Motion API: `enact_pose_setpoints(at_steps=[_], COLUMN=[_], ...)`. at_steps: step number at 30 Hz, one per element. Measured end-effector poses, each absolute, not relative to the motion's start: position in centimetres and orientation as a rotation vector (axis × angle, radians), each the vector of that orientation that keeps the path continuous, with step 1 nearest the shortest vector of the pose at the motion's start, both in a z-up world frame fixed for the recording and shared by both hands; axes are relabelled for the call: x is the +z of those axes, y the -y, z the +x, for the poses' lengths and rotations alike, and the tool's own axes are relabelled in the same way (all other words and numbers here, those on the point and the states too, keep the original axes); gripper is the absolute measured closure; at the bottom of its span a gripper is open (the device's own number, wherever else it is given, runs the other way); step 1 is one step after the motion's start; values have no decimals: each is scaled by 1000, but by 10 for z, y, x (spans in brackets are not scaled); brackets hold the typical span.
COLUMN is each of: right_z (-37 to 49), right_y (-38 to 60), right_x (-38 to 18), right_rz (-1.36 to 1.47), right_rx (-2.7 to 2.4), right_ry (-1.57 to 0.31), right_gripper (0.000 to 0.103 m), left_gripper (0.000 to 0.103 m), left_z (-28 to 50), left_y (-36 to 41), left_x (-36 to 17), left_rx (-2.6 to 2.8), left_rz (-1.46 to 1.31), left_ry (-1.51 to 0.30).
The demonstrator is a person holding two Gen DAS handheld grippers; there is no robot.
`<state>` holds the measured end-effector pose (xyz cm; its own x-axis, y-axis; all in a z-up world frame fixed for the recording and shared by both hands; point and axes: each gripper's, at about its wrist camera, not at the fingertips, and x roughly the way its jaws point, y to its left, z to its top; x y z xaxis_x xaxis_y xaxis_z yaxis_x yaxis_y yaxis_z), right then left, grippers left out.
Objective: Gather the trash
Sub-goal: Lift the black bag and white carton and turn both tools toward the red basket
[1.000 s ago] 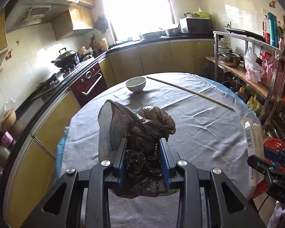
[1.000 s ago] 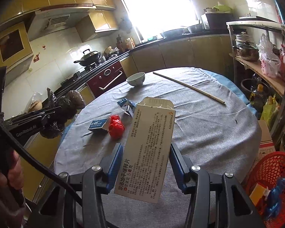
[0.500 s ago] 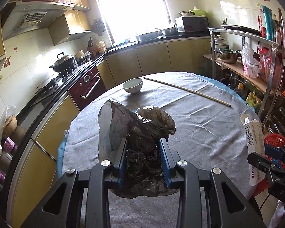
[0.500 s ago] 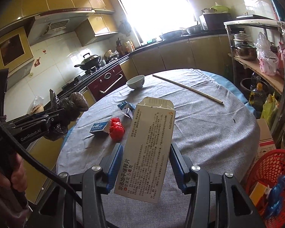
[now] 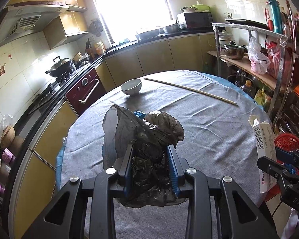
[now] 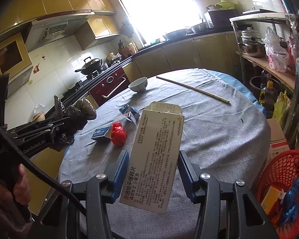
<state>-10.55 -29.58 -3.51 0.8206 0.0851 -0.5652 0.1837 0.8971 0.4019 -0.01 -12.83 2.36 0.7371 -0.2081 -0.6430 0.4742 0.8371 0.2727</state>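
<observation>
My left gripper [image 5: 150, 149] is shut on a crumpled black plastic bag [image 5: 147, 127] held above the near edge of the round table [image 5: 209, 131]. The right wrist view shows that left gripper [image 6: 49, 129] with its black bag [image 6: 77, 113] at the left. My right gripper [image 6: 153, 153] is shut on an opened white medicine box [image 6: 157, 139], also above the near edge. The same box [image 5: 264, 149] appears at the right of the left wrist view. On the cloth lie a red wrapper [image 6: 118, 133], a small blue box [image 6: 100, 132] and a torn blue carton [image 6: 129, 112].
A red mesh basket [image 6: 285, 179] holding some trash stands on the floor to the right of the table. A white bowl [image 6: 138, 84] and a long thin stick [image 6: 191, 88] lie at the far side. A metal rack [image 6: 269, 63] stands at the right, and a hand [image 6: 14, 189] grips the left tool.
The left gripper with the black bag has edged a little farther in over the table. The right gripper and its box have kept still.
</observation>
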Motion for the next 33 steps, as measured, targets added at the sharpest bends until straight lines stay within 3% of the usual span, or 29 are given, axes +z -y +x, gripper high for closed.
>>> enact_pose_setpoints(at_steps=[33], right_z=[-134], right_y=[338], right_x=[-49], right_rz=[570], right_rx=[-106], right_ry=[-582], right_gripper=[50], left_gripper=[69], left_z=[-22], left_y=[181], left_x=[13], left_rx=[-463], left_rz=[553], left_ry=[-634])
